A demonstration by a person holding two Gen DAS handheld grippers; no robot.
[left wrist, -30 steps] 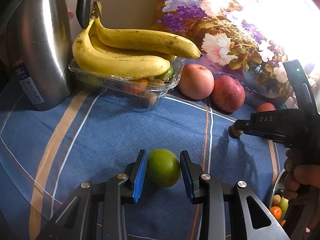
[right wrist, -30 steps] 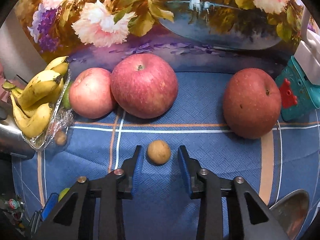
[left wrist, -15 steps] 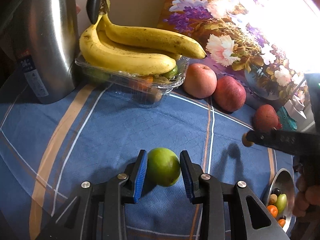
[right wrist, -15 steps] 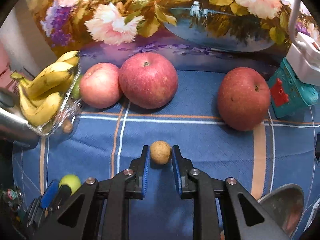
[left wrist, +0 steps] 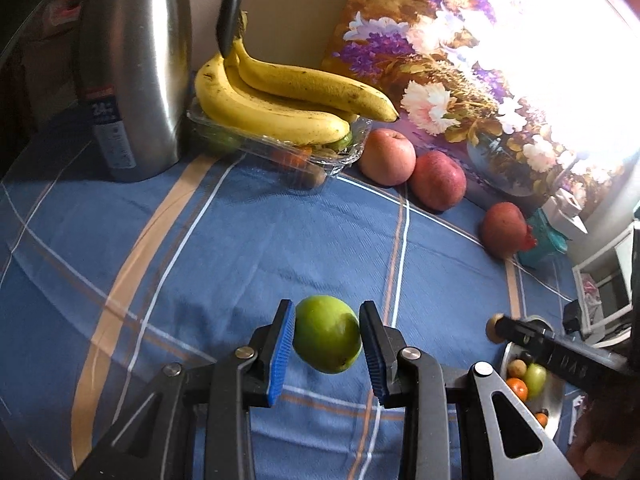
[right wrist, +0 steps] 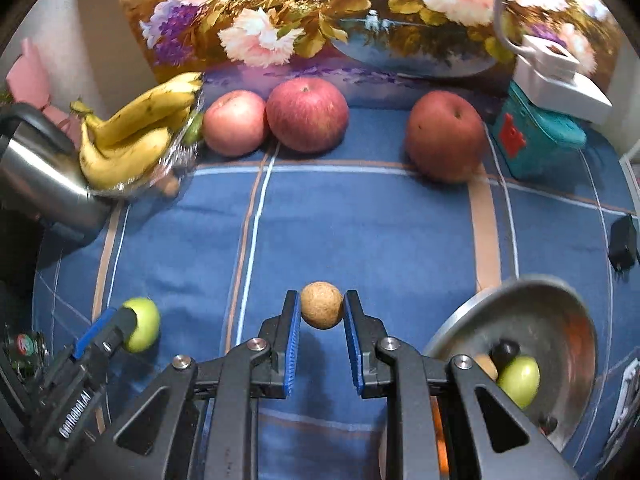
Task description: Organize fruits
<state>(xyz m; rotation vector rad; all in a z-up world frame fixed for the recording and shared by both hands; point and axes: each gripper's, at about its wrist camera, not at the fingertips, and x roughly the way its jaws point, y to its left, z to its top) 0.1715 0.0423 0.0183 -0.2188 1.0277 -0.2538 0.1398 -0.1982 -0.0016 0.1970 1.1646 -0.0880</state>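
A: The left claw (left wrist: 327, 344) pinches the lime (left wrist: 326, 334), lifted off the counter (left wrist: 240, 240); the right claw (right wrist: 322, 322) clamps a small brown fruit (right wrist: 321, 305).

B: Both are round, so they could squirt out before reaching the bowl (right wrist: 532, 312) to the right claw's right.

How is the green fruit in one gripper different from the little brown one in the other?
The green fruit is bigger, smooth and shiny; the brown fruit is smaller, dull and speckled. The left gripper holds the green one, the right gripper the brown one. Both are round and lifted off the cloth.
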